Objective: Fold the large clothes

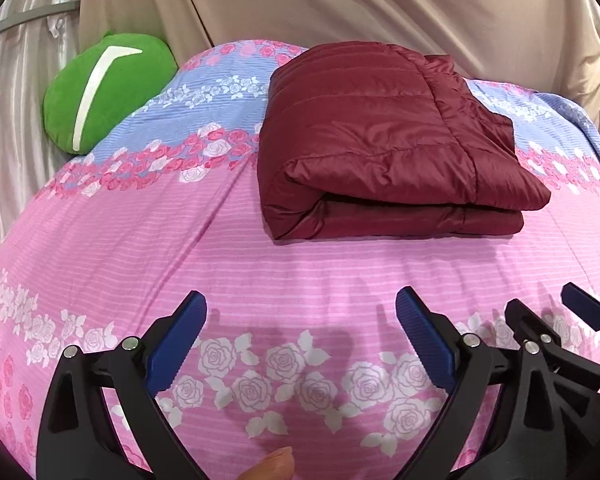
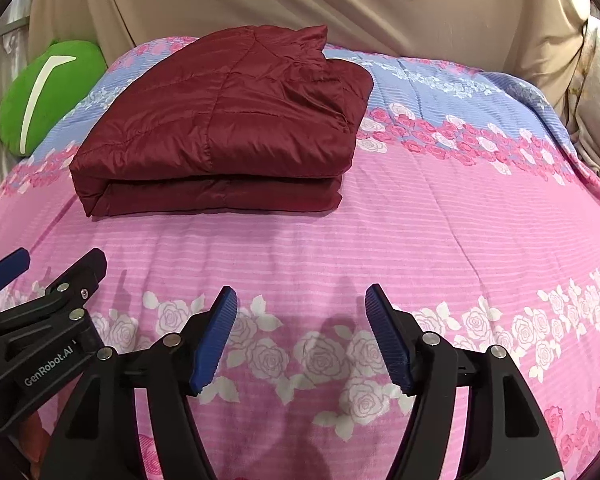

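Jacket: dark red quilted jacket, folded into a thick bundle, lying on the bed toward its far edge, touched by neither gripper.
Bed: pink and blue rose-print cover.
Cushion: green cushion at the bed's far left corner.
Left gripper: jaws wide, holding nothing, over the near edge.
Right gripper: jaws apart, holding nothing, just beside the left.
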`<control>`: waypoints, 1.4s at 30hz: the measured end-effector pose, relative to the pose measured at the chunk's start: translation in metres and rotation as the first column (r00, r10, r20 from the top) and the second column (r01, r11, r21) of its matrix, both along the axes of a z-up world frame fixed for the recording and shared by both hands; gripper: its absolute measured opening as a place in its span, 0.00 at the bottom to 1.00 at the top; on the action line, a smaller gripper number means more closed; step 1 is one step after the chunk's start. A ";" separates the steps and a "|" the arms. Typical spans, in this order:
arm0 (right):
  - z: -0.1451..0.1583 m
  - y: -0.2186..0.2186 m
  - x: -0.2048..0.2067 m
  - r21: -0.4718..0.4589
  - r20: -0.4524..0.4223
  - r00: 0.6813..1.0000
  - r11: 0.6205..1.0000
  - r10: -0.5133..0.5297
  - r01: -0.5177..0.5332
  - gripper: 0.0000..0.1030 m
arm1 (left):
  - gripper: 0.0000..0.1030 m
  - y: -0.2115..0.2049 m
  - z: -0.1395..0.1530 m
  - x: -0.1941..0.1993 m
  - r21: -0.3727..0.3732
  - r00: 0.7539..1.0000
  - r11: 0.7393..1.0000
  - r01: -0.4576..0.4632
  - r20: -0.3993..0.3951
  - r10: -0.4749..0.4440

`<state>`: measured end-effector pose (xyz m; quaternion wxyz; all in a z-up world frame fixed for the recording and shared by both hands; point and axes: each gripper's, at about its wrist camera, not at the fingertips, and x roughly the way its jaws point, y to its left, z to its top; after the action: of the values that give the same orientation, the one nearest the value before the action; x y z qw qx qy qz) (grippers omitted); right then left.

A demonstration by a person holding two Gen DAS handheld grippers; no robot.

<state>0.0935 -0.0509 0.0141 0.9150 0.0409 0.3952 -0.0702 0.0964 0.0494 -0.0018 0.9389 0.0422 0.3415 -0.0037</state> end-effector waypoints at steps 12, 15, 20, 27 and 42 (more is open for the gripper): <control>0.002 0.005 -0.003 -0.024 0.011 1.000 1.000 0.003 -0.003 0.64 | 0.91 0.001 0.001 -0.002 0.016 1.000 1.000 -0.021 0.011 0.021; 0.002 0.005 -0.003 -0.024 0.012 1.000 1.000 0.002 -0.002 0.64 | 0.91 0.001 0.002 -0.003 0.021 1.000 1.000 -0.023 0.014 0.023; 0.002 0.006 -0.002 -0.026 0.009 1.000 1.000 -0.002 0.002 0.64 | 0.90 -0.001 0.001 -0.003 0.029 1.000 0.999 -0.026 0.013 0.026; 0.002 0.005 -0.002 -0.026 0.010 1.000 1.000 0.002 -0.002 0.64 | 0.90 -0.001 0.001 -0.002 0.035 1.000 0.999 -0.027 0.009 0.027; 0.002 0.006 -0.002 -0.026 0.009 1.000 1.000 -0.001 0.002 0.64 | 0.90 -0.002 0.001 -0.002 0.040 1.000 0.999 -0.027 0.007 0.027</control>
<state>0.0912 -0.0451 0.0163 0.9171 0.0294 0.3902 -0.0759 0.0947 0.0470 -0.0011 0.9390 0.0565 0.3388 0.0160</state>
